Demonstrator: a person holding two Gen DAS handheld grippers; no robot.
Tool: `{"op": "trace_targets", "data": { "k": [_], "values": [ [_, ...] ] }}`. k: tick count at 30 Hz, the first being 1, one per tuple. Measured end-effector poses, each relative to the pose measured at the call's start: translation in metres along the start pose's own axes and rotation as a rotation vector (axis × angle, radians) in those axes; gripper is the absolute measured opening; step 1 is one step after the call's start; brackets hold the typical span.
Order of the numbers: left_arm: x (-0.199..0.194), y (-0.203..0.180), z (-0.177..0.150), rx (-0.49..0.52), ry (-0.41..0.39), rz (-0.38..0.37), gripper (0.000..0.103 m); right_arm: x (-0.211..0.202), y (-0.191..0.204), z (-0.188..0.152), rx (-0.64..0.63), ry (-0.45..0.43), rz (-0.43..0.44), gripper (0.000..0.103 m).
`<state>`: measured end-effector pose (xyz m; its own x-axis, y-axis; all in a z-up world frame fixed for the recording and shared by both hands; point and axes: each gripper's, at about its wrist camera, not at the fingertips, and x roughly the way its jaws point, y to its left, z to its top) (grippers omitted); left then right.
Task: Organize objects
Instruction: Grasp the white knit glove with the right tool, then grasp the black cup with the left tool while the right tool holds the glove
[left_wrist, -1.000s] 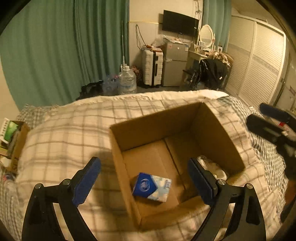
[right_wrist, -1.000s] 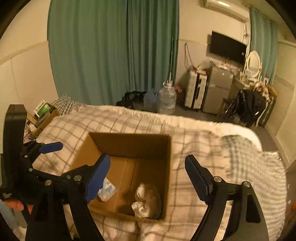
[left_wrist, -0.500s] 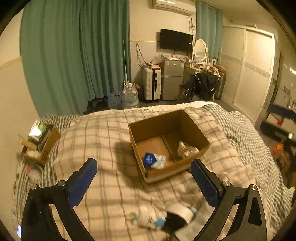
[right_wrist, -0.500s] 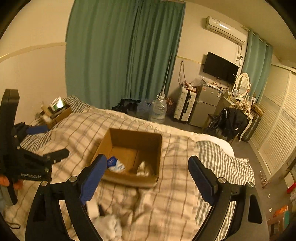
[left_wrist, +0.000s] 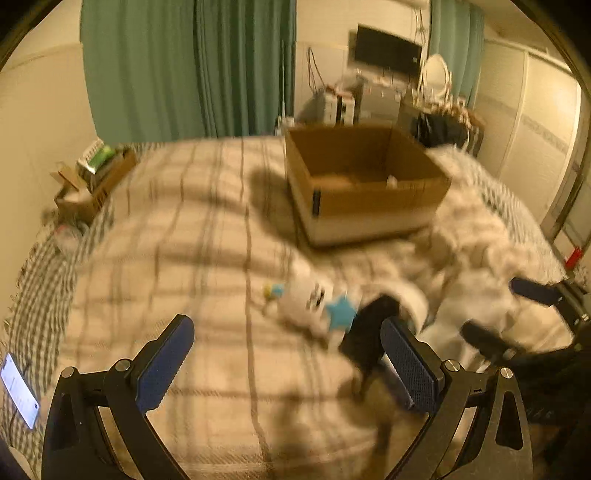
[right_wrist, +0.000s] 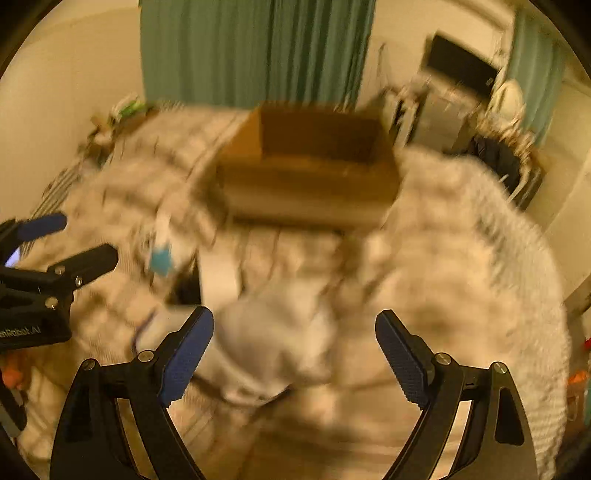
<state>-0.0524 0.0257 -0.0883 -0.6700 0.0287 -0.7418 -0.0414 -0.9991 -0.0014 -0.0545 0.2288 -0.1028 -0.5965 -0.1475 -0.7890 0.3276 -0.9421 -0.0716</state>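
Observation:
A brown cardboard box (left_wrist: 373, 206) stands on the checked bed cover, also in the right wrist view (right_wrist: 306, 177). Nearer lie a white soft toy with a blue star (left_wrist: 317, 306), a dark-and-white round object (left_wrist: 384, 317) and a crumpled white cloth (right_wrist: 273, 339). My left gripper (left_wrist: 288, 362) is open and empty, low over the cover just short of the toy. My right gripper (right_wrist: 295, 350) is open and empty, its jaws either side of the cloth. Both views are blurred.
A small carton of clutter (left_wrist: 92, 181) sits at the bed's left edge. A phone (left_wrist: 18, 391) lies at the near left. Green curtains (left_wrist: 192, 66), a suitcase, a fridge and a TV stand beyond the bed.
Both grippers have pulled back from the box and dropped low toward the near bed. The toy, round object and cloth now sit close in front. Both stay open.

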Motion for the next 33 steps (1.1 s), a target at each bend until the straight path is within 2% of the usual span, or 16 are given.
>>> {"op": "trace_targets", "data": {
  "k": [1,3,4,6,9,14,17,19,25,30,33],
  "values": [
    [0.005,0.000,-0.002,0.005,0.013,0.011,0.103,0.009,0.004,-0.005,-0.006,0.024,0.024,0.087],
    [0.008,0.002,-0.004,0.000,0.019,0.013,0.103,0.012,0.006,-0.007,-0.014,0.029,0.037,0.069],
    [0.009,0.002,-0.004,-0.003,0.015,0.012,0.103,0.012,0.006,-0.007,-0.019,0.023,0.040,0.067],
    [0.010,0.003,-0.006,0.001,0.012,0.018,0.103,0.006,0.007,-0.005,-0.026,0.002,0.037,0.053],
    [0.015,0.001,-0.002,0.025,0.042,0.020,0.103,-0.005,0.005,0.002,-0.026,-0.025,0.040,0.046],
    [0.030,-0.002,0.012,0.082,0.065,0.040,0.103,-0.042,-0.019,0.031,0.011,-0.135,0.017,0.045],
    [0.045,-0.008,0.021,0.123,0.074,0.038,0.103,-0.048,-0.032,0.042,0.030,-0.164,-0.022,0.046],
    [0.060,-0.010,0.025,0.138,0.101,0.013,0.103,-0.042,-0.036,0.041,0.035,-0.158,-0.033,0.046],
    [0.110,-0.007,0.033,0.097,0.235,-0.065,0.100,-0.012,-0.038,0.030,0.056,-0.097,0.018,0.046],
    [0.125,-0.015,0.043,0.108,0.239,-0.047,0.099,-0.006,-0.046,0.030,0.072,-0.096,0.031,0.046],
    [0.124,-0.022,0.040,0.125,0.236,-0.033,0.093,-0.005,-0.054,0.030,0.090,-0.097,-0.001,0.045]
  ]
}}
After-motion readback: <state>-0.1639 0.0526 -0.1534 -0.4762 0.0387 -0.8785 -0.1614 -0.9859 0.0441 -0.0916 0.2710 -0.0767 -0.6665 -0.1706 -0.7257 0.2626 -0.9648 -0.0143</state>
